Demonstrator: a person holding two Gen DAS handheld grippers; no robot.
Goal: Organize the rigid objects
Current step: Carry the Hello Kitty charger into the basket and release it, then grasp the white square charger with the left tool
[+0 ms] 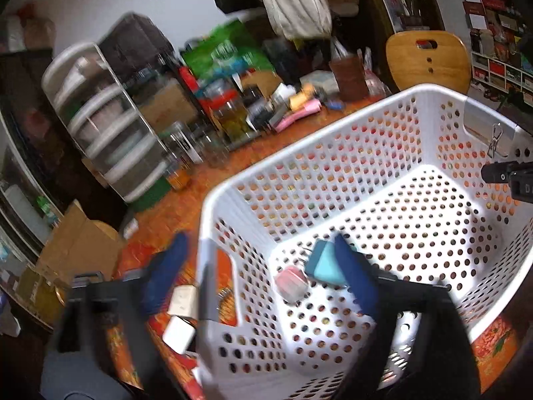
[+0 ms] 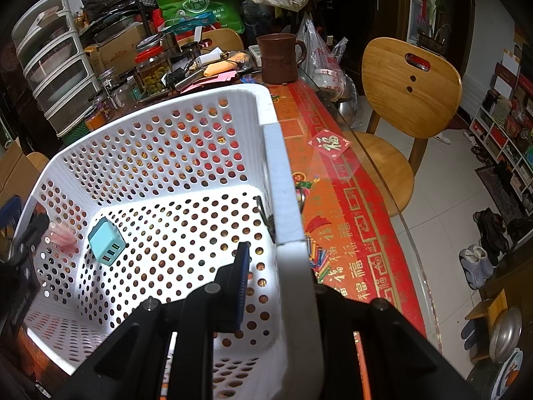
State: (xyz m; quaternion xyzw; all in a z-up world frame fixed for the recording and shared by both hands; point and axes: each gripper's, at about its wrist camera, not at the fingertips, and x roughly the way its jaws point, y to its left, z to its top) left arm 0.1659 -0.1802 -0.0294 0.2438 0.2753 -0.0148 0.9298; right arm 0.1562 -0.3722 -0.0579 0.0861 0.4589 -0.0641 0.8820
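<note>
Your left hand-held gripper (image 1: 260, 273) stands fully open and empty, one blue finger outside the white perforated basket (image 2: 160, 126), the other inside it. Your right hand-held gripper (image 2: 276, 286) is clamped shut on the basket's solid handle wall, one pad inside and one outside, steadying it on the worktop (image 2: 336, 200).

The teal USB charger (image 2: 106, 241) lies on the basket floor near the left wall, touching or just beside a small pink item (image 2: 61, 233) whose material cannot be told. Outside that wall, two white plug blocks (image 1: 180, 316) rest on the worktop near the left fingers.

Expect the blocks to be light, stiff moulded plastic with smooth, slightly slippery faces and rounded corners. Take hold across the two broad flat sides, away from prongs and ports. The patterned worktop covering is glossy, so a nudged block may slide
</note>
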